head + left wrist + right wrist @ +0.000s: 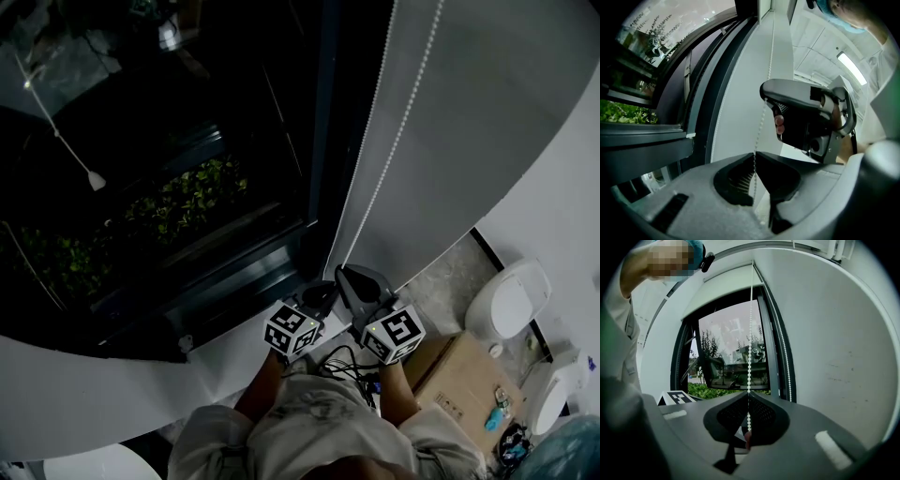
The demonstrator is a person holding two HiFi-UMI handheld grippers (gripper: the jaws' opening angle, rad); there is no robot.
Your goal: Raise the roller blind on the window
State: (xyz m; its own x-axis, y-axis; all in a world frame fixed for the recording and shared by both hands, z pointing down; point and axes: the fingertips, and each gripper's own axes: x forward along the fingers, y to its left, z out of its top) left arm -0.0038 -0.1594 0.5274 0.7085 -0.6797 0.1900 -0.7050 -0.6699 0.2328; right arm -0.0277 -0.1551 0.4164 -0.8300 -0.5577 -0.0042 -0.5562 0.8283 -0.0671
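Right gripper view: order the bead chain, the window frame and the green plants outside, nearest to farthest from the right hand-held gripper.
1. bead chain: pinched between the jaws of the right hand-held gripper, running straight up.
2. window frame: behind the chain, slightly to the right.
3. green plants: outside, beyond the glass, low on the left.

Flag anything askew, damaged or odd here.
Nothing stands out: the white beaded cord hangs straight, pinched in the left hand-held gripper and the right hand-held gripper; the pale grey roller blind shows no visible damage.
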